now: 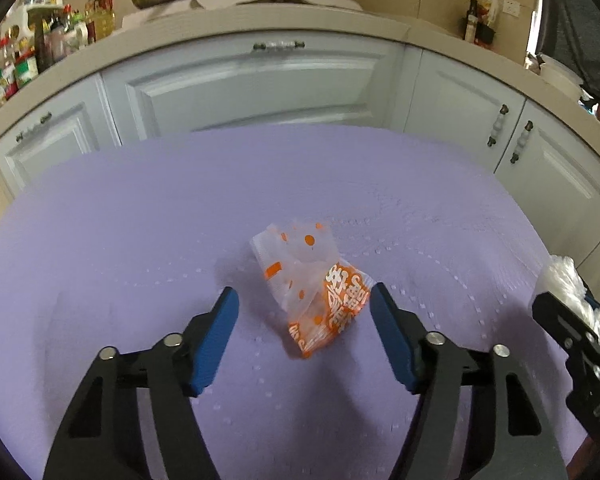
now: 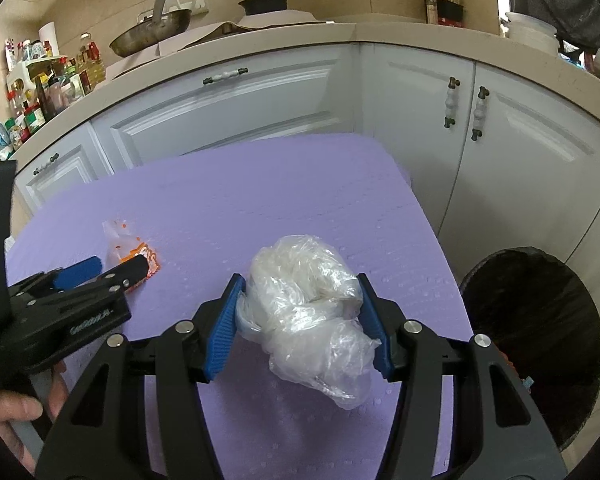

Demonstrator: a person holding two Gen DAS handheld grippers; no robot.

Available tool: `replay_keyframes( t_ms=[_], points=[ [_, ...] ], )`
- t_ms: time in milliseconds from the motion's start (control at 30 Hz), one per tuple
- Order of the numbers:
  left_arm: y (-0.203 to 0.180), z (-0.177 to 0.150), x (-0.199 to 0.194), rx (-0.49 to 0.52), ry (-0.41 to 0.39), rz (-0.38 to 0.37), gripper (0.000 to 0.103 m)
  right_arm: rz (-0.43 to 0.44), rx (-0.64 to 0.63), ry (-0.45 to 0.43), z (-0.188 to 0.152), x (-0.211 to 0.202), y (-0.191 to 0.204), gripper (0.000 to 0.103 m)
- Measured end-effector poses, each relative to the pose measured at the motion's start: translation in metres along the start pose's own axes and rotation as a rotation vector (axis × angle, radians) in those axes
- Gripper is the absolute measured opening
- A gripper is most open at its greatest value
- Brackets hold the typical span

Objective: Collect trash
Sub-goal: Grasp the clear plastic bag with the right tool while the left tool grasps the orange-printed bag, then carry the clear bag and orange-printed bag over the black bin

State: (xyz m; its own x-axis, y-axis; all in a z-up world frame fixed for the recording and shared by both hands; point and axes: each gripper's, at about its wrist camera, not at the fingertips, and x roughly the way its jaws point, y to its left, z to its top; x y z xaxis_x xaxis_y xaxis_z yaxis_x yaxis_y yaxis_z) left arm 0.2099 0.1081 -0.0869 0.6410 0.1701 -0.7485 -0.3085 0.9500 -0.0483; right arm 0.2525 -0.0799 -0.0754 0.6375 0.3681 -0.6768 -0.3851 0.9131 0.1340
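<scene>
A crumpled ball of clear plastic film [image 2: 308, 308] is pinched between the jaws of the right gripper [image 2: 300, 320] and is held above the purple-covered surface [image 2: 260, 192]. The round black bin [image 2: 540, 340] is seen just beside the surface; it looks like something small is inside, but that cannot be told for sure. An orange and white plastic wrapper [image 1: 312, 288] lies on the surface. The left gripper [image 1: 304, 312] is held over it with jaws spread, nothing pinched. Both pieces are not yet binned.

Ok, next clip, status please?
Left hand-held gripper open around orange wrapper on purple table. Right hand-held gripper shut on clear plastic wad. Bin right, unobstructed.
</scene>
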Motion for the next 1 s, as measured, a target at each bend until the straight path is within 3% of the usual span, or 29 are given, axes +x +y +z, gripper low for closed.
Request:
replay_keyframes(
  t_ms=[233, 400, 1000],
  points=[
    [-0.003, 0.003, 0.007, 0.005, 0.020, 0.005, 0.032, 0.011, -0.004, 0.010, 0.005, 0.007, -0.002, 0.054],
    [-0.007, 0.002, 0.002, 0.025, -0.007, -0.008, 0.019, 0.010, -0.009, 0.014, 0.007, 0.010, 0.000, 0.054],
    [-0.001, -0.011, -0.029, 0.036, -0.065, 0.002, 0.016, -0.007, -0.014, -0.013, 0.004, -0.005, 0.003, 0.054]
  ],
)
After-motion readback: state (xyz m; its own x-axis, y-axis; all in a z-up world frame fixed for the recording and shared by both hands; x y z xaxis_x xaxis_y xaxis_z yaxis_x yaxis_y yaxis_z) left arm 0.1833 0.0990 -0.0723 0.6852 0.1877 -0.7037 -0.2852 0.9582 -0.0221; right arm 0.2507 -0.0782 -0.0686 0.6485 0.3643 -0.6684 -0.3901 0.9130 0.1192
